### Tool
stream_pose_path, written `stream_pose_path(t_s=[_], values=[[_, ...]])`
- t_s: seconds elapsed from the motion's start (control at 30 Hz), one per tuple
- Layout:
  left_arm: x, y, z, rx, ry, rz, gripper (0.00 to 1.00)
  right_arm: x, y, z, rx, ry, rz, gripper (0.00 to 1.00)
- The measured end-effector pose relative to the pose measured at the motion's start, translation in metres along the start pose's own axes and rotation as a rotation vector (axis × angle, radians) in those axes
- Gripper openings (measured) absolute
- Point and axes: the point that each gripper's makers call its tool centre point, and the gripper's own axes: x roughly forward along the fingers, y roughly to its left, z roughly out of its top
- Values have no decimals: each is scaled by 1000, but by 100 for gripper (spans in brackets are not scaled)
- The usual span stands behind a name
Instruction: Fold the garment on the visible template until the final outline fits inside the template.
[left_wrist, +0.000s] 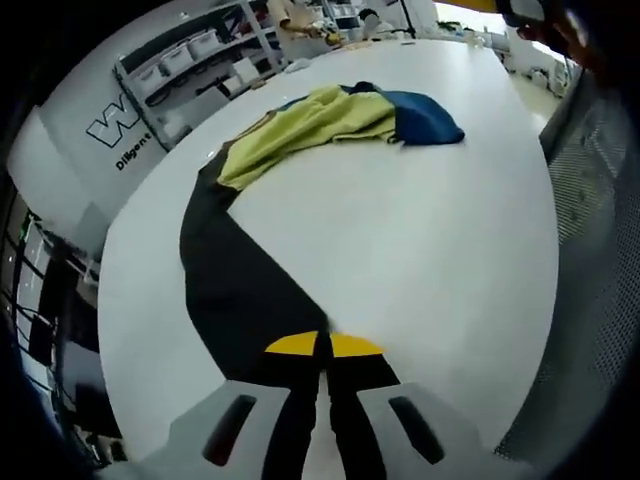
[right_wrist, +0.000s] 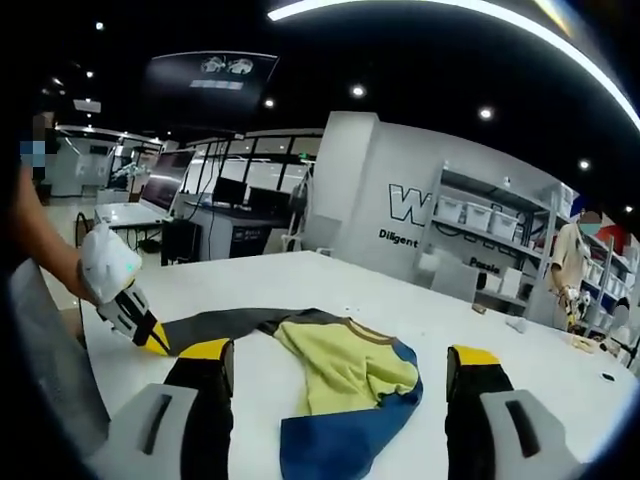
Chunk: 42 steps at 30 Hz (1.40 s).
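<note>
In the left gripper view the left tongs (left_wrist: 323, 348) rise from the bottom edge with their yellow-tipped jaws drawn together on the near end of the garment (left_wrist: 300, 150), pinching a long black sleeve that runs away from them across the white table (left_wrist: 430, 260). That sleeve stretches up and to the left, then bends toward the body of the garment, which lies bunched well away on the far part of the table: a crumpled yellow-green panel in the middle, with a dark blue part just beside it on the right. Beyond the table's far edge stand grey shelves (left_wrist: 200, 60) holding pale storage bins, next to a white wall with dark lettering. In the right gripper view the right tongs (right_wrist: 340, 365) stand wide apart, one black yellow-tipped jaw on each side, holding nothing, with the garment (right_wrist: 345, 385) lying between and beyond them on the table (right_wrist: 300, 275). Here the yellow-green panel sits on top, the blue part spills toward the camera, and the black sleeve trails off to the left. At that sleeve's end the left tongs (right_wrist: 152, 340) come in from the left, clamped on the cloth, carried by a person's arm (right_wrist: 45, 250). Behind, shelves (right_wrist: 480, 225) with white bins stand against the lettered wall, and a person stands at the far right.
</note>
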Motion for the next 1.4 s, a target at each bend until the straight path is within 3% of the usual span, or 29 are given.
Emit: stream_pose_path(t_s=[0.23,0.37,0.63,1.07,1.4], values=[[-19,36,19,-90,-79,64,0,0,-1,-2,2,10,-2,88],[-33,74,27,-171,-121,119,0,0,1,-3,-3,14,3,88],[-45,146,25,-359,-174,220,0,-1,2,-6,-9,28,4,87],[-52,205,26,-447,-196,315,0,0,3,-13,-25,63,2,86],[-46,272,16,-563,-195,367,0,1,2,-22,-33,100,-3,85]])
